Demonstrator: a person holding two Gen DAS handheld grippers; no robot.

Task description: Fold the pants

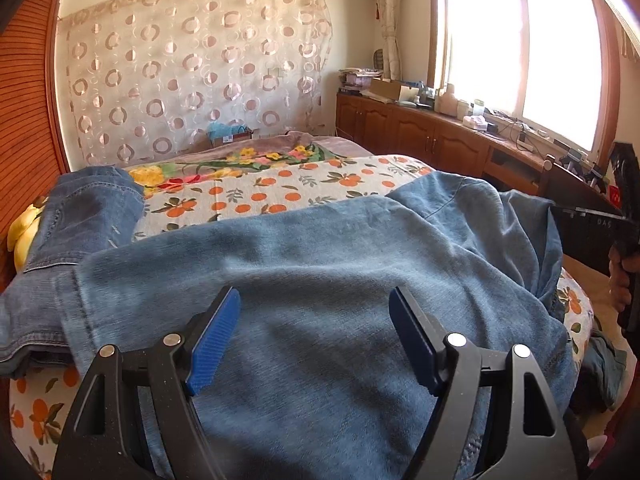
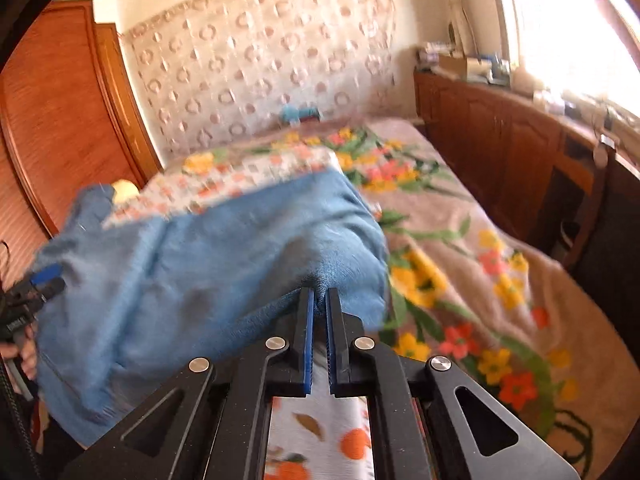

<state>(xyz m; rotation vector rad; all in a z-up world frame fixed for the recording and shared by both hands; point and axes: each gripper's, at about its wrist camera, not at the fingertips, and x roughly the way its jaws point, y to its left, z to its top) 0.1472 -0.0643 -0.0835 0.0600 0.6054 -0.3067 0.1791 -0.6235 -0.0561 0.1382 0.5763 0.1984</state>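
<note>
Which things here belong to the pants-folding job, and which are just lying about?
In the job:
- light blue jeans
- right gripper, pinching their fabric
- left gripper, open above them

Lying about:
- darker jeans
- orange-print sheet
- floral blanket
- cluttered wooden cabinets

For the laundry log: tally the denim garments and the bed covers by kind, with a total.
Light blue jeans, pinched by the right tongs: 1
Darker blue jeans at the bed's left edge: 1
Orange-print cover: 1
Flower-print blanket: 1
Total: 4
</note>
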